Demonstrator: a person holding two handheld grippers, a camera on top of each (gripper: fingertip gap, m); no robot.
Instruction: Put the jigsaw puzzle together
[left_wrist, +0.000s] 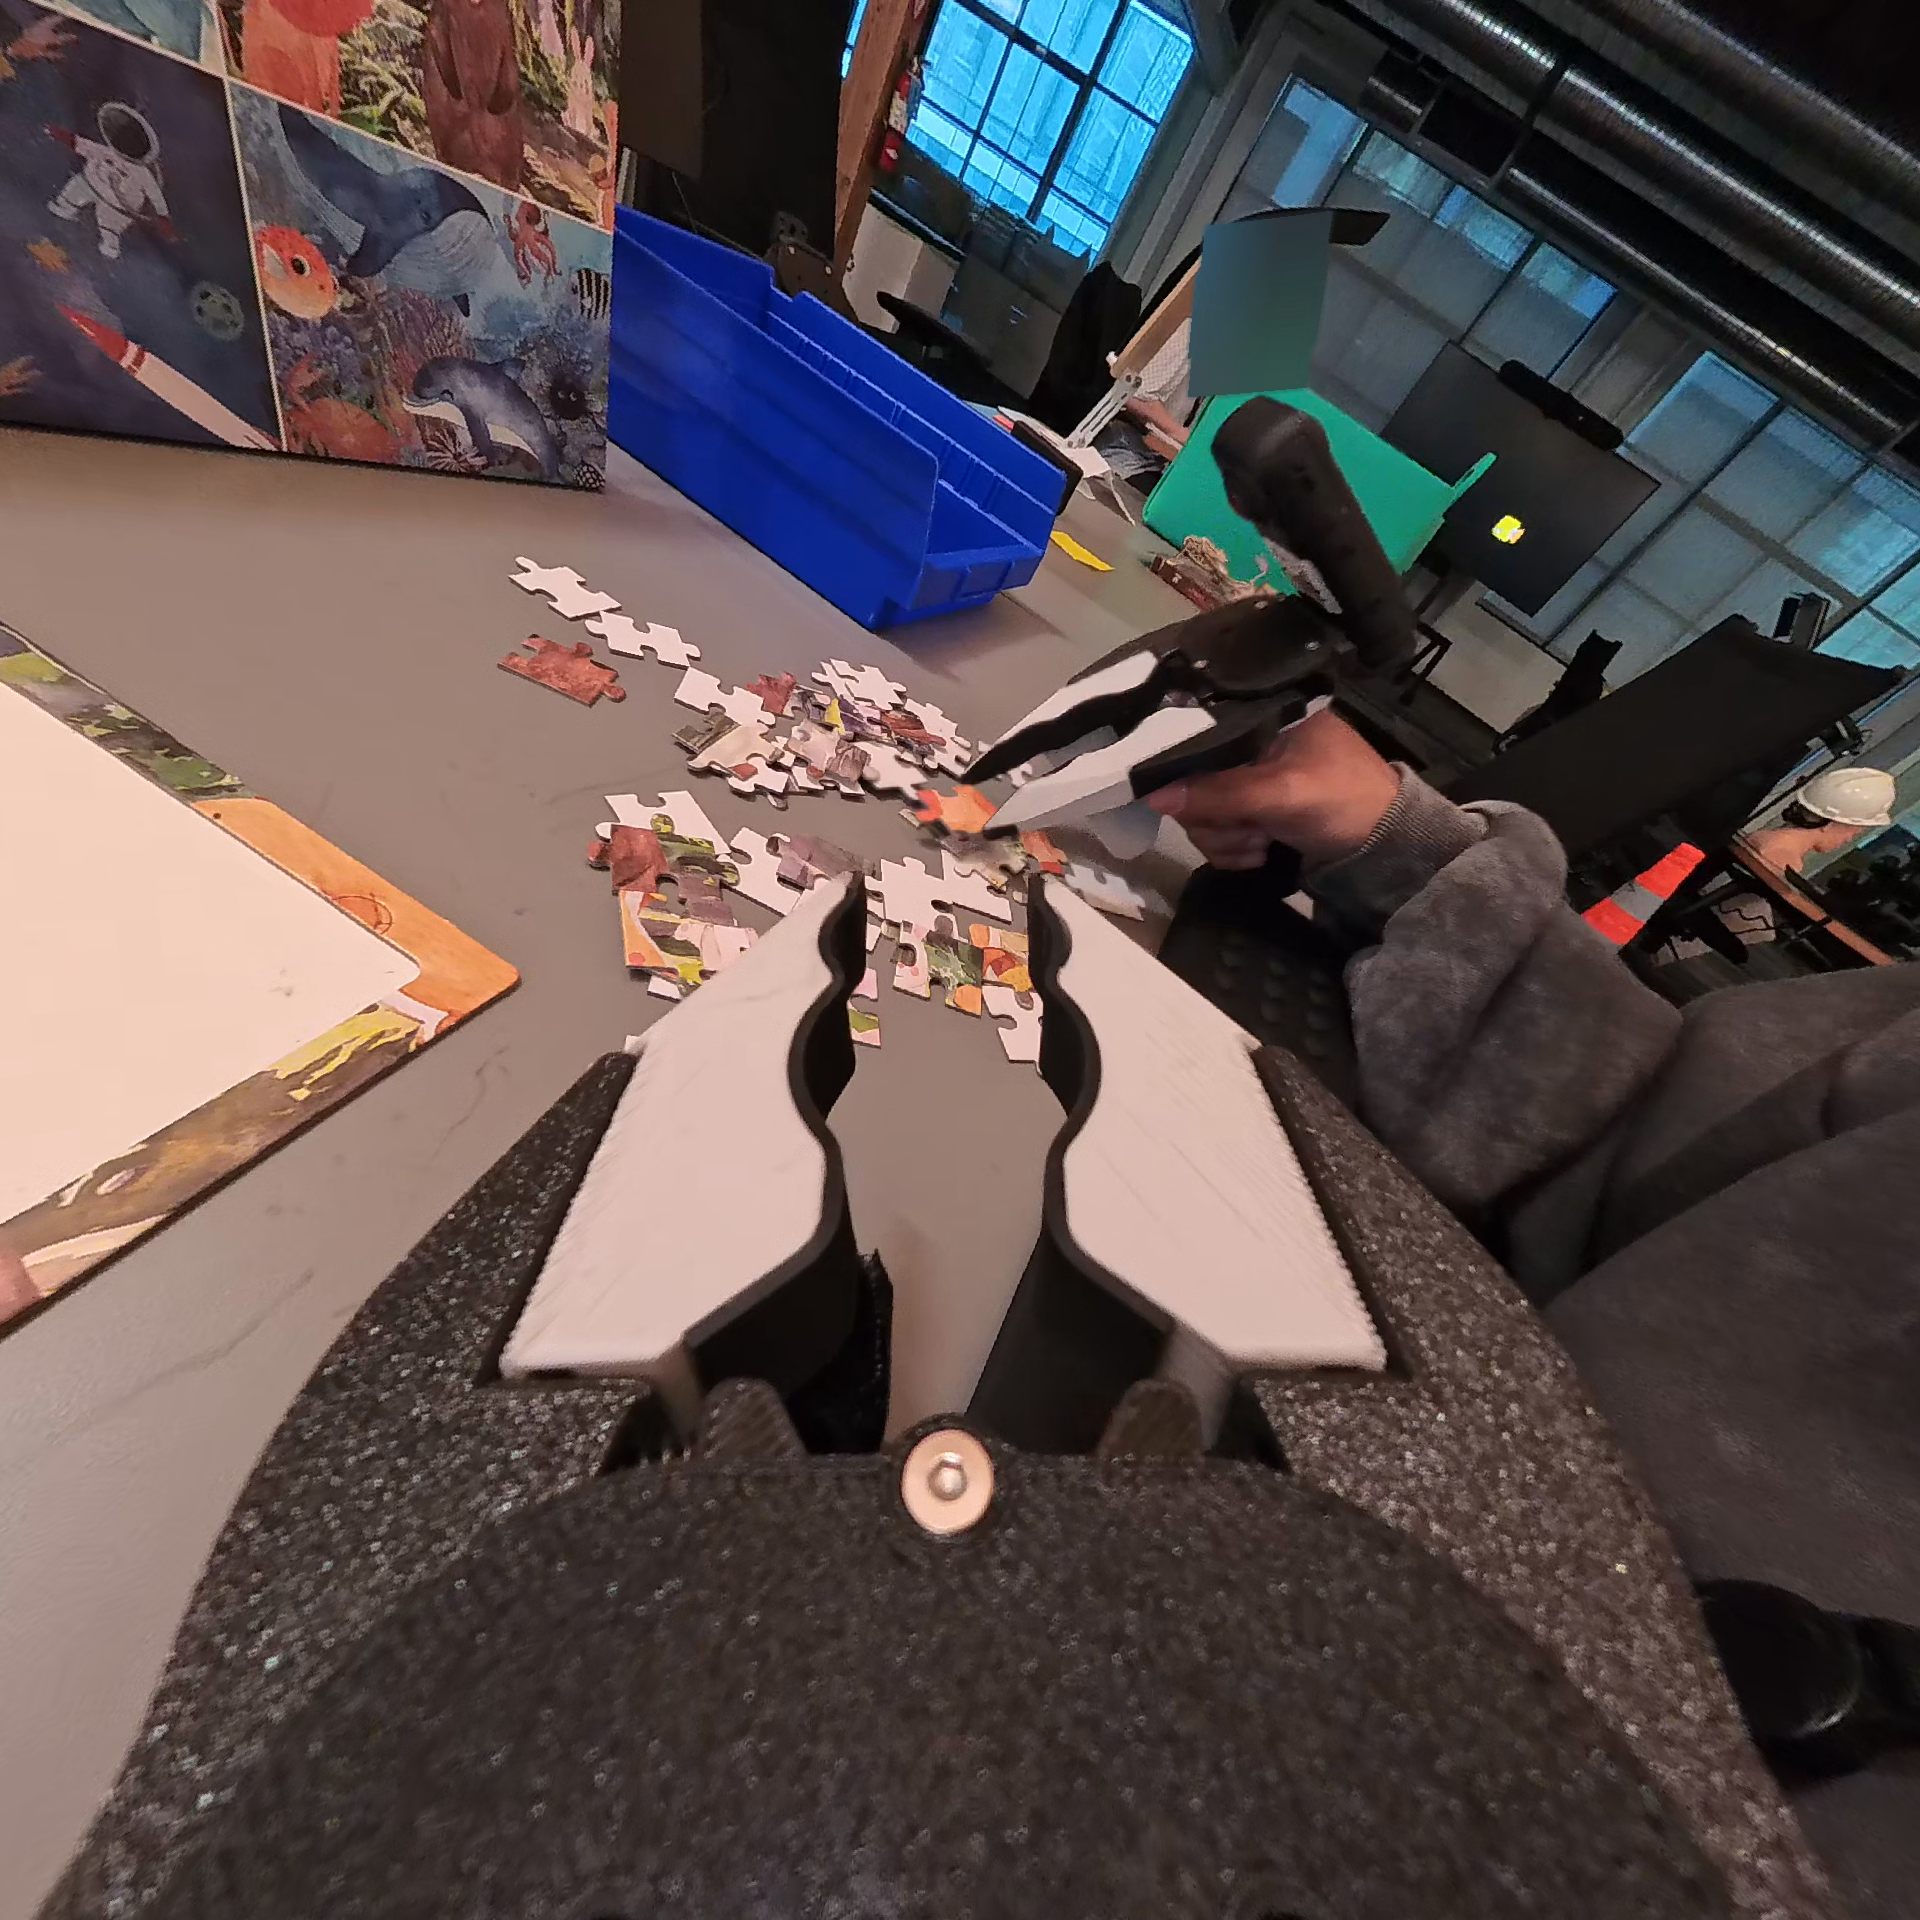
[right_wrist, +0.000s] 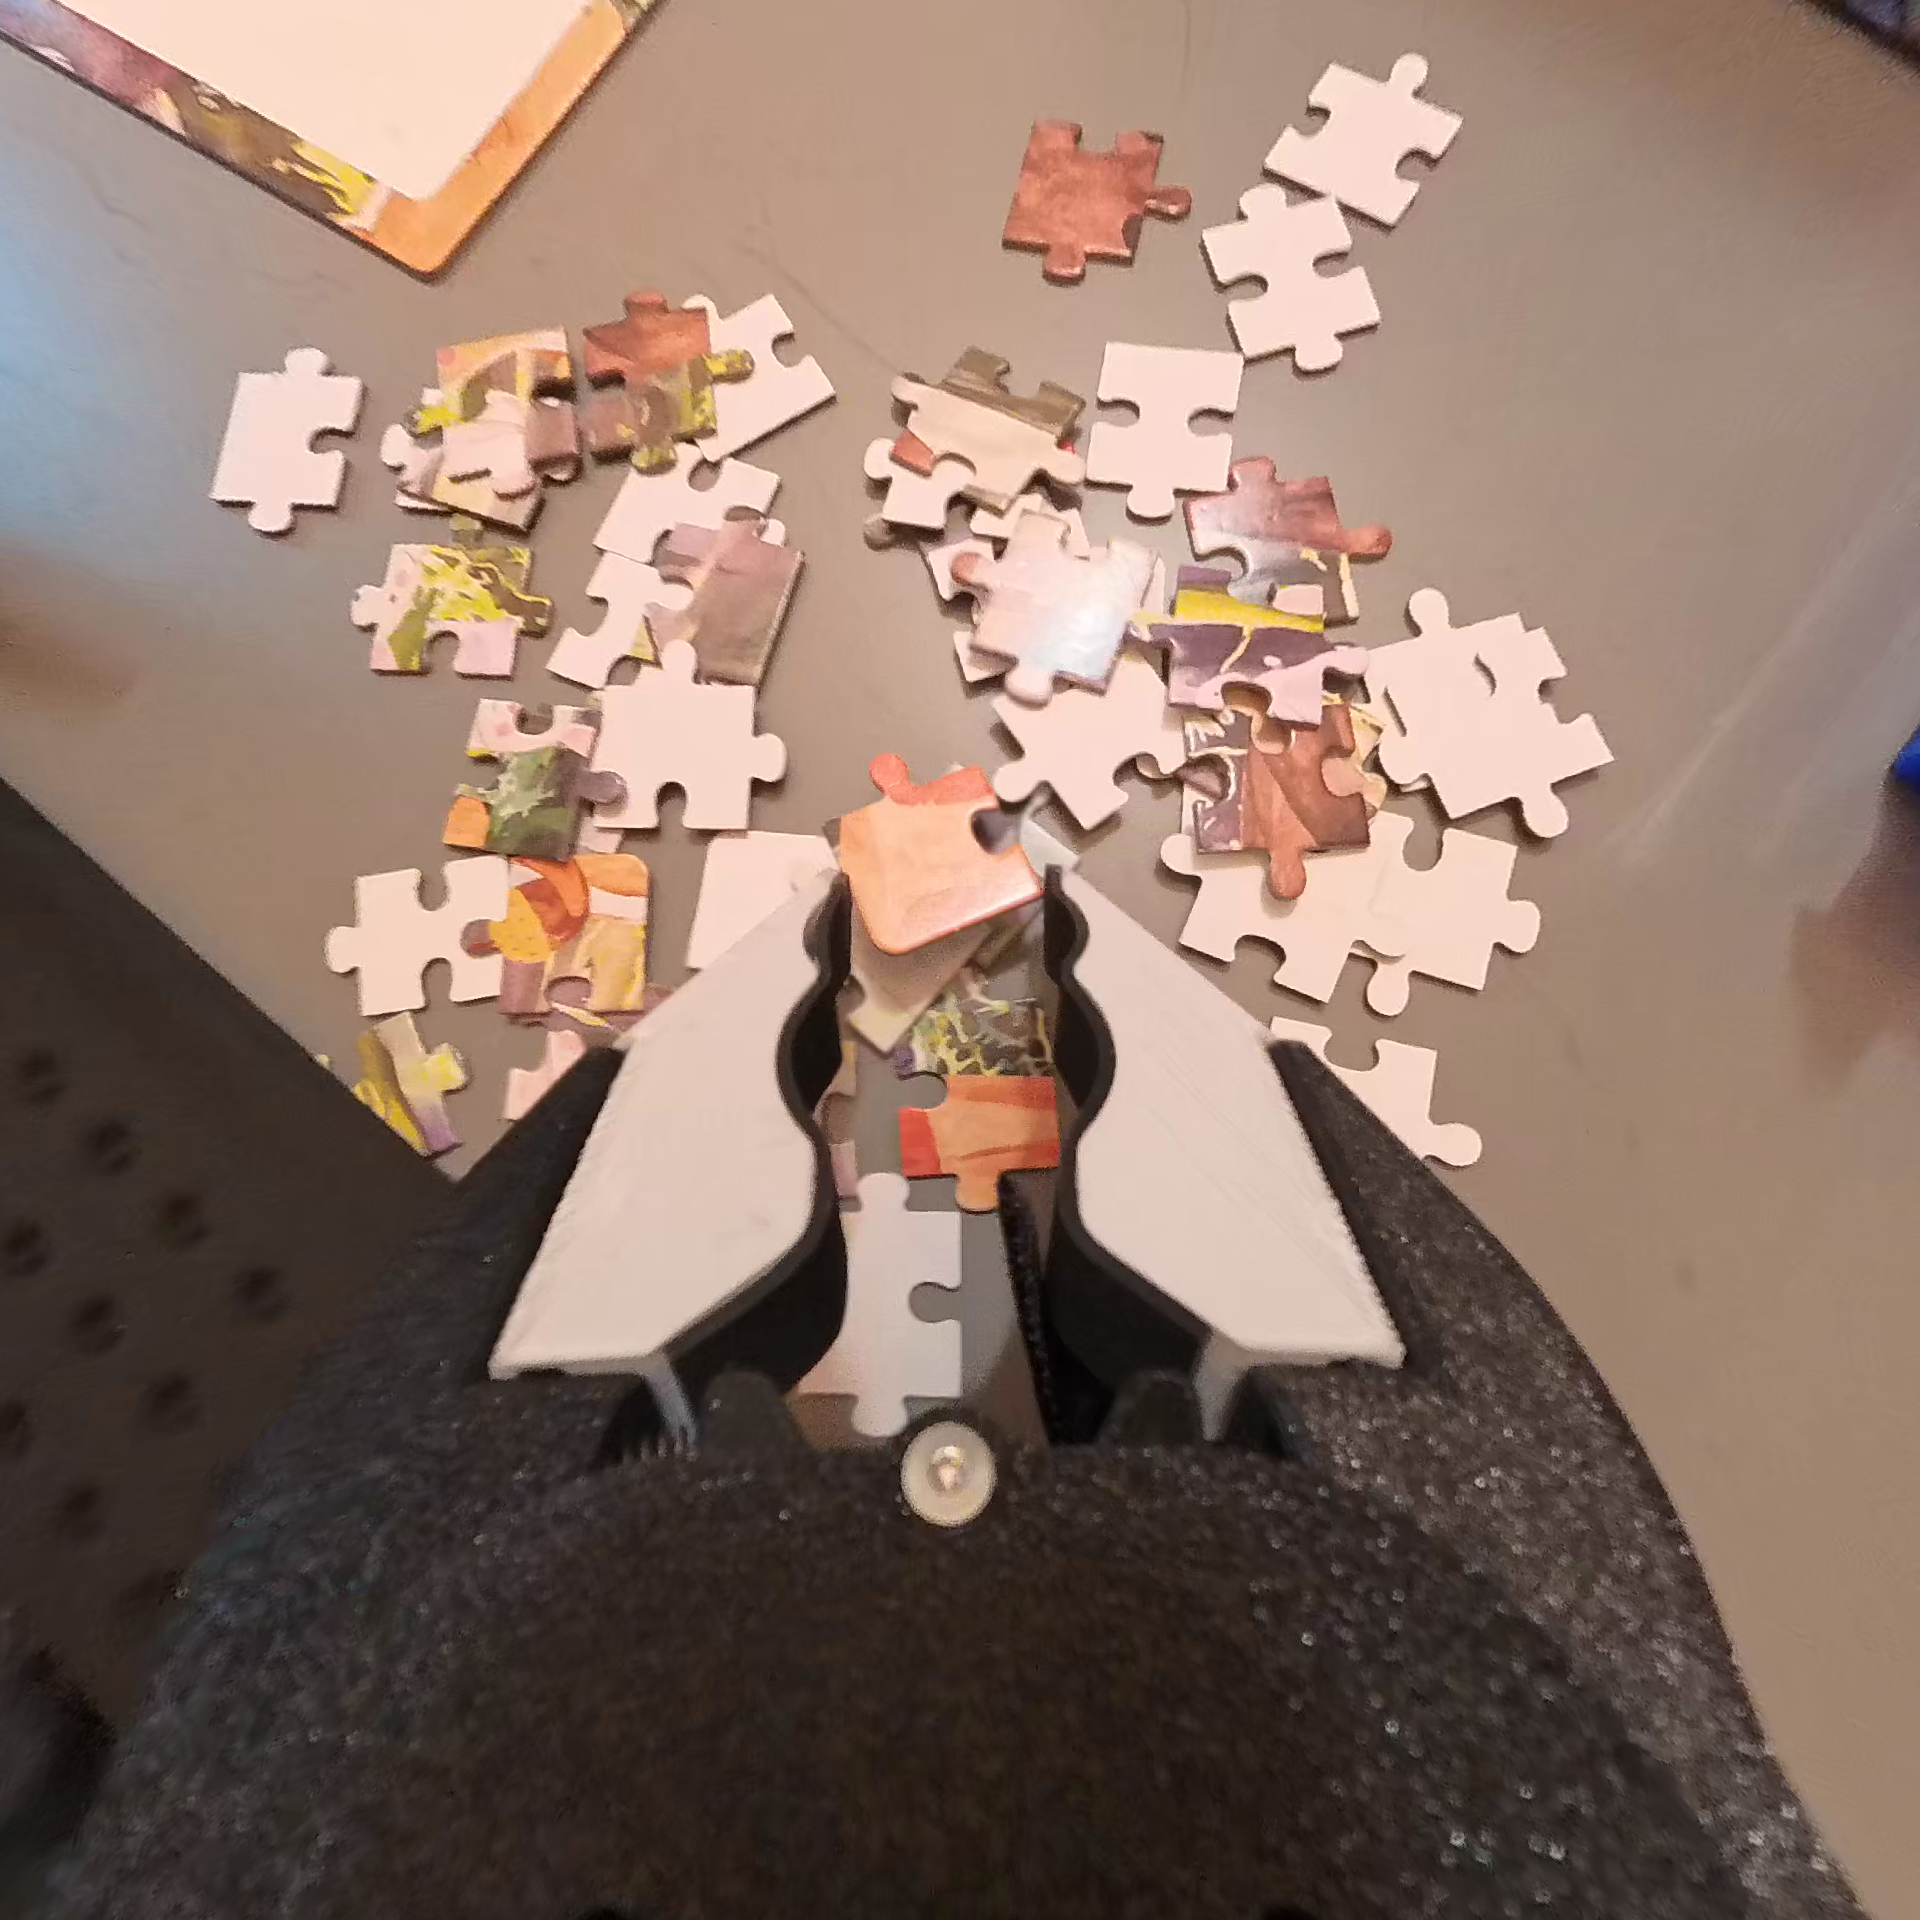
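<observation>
- I see loose puzzle pieces (right_wrist: 1039, 623) scattered on grey, many white-side up.
- An orange piece (right_wrist: 935, 862) sits tilted, seemingly lifted.
- The puzzle frame (left_wrist: 260, 997) lies flat, white centre unfilled.

we see a grey table (left_wrist: 312, 582) bearing loose puzzle pieces (right_wrist: 686, 758), a white puzzle tray (left_wrist: 156, 966), a blue bin (left_wrist: 831, 436) and an illustrated box (left_wrist: 312, 239).

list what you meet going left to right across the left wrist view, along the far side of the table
picture box → blue bin → green board → dark screen
</observation>
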